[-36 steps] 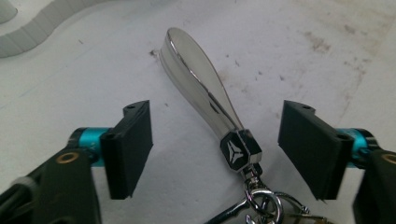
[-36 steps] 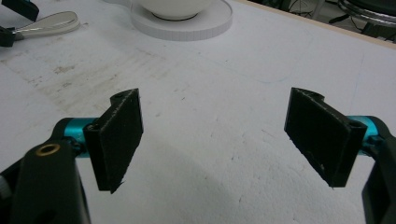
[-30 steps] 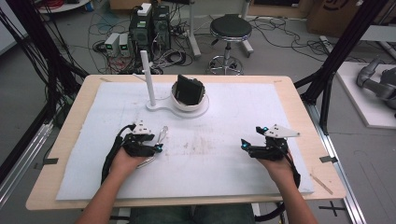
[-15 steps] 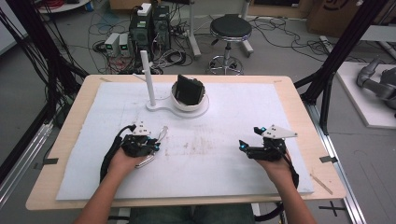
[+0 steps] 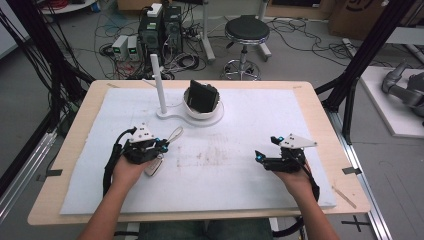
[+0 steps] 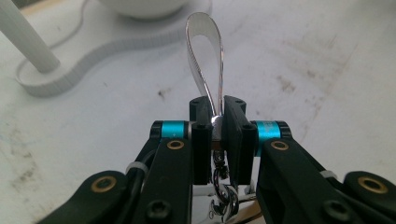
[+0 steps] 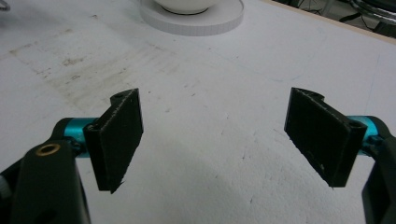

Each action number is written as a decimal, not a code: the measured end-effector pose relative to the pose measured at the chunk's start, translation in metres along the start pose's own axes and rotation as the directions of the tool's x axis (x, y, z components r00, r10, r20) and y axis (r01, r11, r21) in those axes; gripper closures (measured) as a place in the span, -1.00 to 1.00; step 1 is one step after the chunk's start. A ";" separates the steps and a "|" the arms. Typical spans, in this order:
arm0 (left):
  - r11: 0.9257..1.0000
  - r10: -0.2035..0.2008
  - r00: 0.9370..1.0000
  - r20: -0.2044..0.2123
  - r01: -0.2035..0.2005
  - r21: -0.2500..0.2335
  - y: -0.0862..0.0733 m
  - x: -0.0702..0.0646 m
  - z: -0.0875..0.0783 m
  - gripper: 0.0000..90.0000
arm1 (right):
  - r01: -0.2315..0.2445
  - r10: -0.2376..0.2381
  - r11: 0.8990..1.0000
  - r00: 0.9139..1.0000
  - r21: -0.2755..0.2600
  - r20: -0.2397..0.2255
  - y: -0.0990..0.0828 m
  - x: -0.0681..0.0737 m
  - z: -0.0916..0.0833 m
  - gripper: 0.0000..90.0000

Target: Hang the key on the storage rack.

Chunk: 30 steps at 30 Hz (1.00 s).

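My left gripper (image 6: pixel 216 109) is shut on a pale strap loop (image 6: pixel 204 51); its jaws have just been closing, and the strap is now pinched between the pads. A metal clasp (image 6: pixel 223 193) hangs under the jaws. In the high view the left gripper (image 5: pixel 164 145) sits at the mat's left, with the strap loop (image 5: pixel 175 134) sticking out past it and a pale piece (image 5: pixel 154 167) dangling below. The right gripper (image 5: pixel 257 157) rests at the right of the mat. It stands open, and its pads (image 7: pixel 119 140) have nothing between them.
A white stand (image 5: pixel 172 116) with an upright post (image 5: pixel 159 85) and a bowl (image 5: pixel 205 111) holding a black object (image 5: pixel 202 96) stands at the back middle of the white mat (image 5: pixel 235 195). A stool, cables and boxes stand beyond the table.
The left gripper's jaws closed on the strap and the hand rose a little, lifting the strap off the mat. The right hand has kept still.
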<state>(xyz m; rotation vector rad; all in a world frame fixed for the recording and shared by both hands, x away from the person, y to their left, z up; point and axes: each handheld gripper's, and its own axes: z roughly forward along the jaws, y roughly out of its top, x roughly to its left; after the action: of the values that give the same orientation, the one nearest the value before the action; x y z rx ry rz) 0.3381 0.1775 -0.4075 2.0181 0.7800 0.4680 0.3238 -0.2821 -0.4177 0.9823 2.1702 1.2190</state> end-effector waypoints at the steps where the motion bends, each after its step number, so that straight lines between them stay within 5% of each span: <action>1: 1.000 -0.002 1.000 -0.007 0.002 -0.015 0.002 0.000 -0.002 0.81 | 0.000 0.000 1.000 1.000 0.000 0.000 0.000 0.000 0.000 -0.56; 4: 0.996 -0.028 0.999 -0.044 0.024 -0.090 0.011 0.000 -0.012 0.81 | 0.003 -0.003 1.000 1.000 0.000 -0.002 0.000 0.000 0.000 -0.56; 8: 0.990 -0.017 0.996 -0.092 0.004 -0.143 0.021 0.003 -0.023 0.81 | 0.000 0.000 1.000 1.000 0.003 -0.002 0.000 0.000 0.001 -0.56; 16: 0.973 -0.078 0.980 -0.182 0.035 -0.230 0.041 0.022 -0.039 0.81 | 0.003 -0.003 1.000 1.000 0.012 -0.004 0.000 -0.001 0.004 -0.56; 24: 0.964 -0.102 0.960 -0.262 0.030 -0.266 0.061 0.040 -0.048 0.81 | -0.002 0.002 1.000 1.000 0.018 -0.004 0.000 -0.002 0.006 -0.56; 30: 0.967 -0.083 0.947 -0.311 0.002 -0.254 0.082 0.048 -0.051 0.81 | -0.002 0.002 1.000 1.000 0.016 -0.003 0.000 -0.003 0.006 -0.56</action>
<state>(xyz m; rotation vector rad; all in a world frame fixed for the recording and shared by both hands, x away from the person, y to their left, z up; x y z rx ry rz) 0.3714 0.2084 -0.3101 1.7074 0.9080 0.8409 0.3294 -0.2812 -0.4203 0.9900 2.1848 1.2070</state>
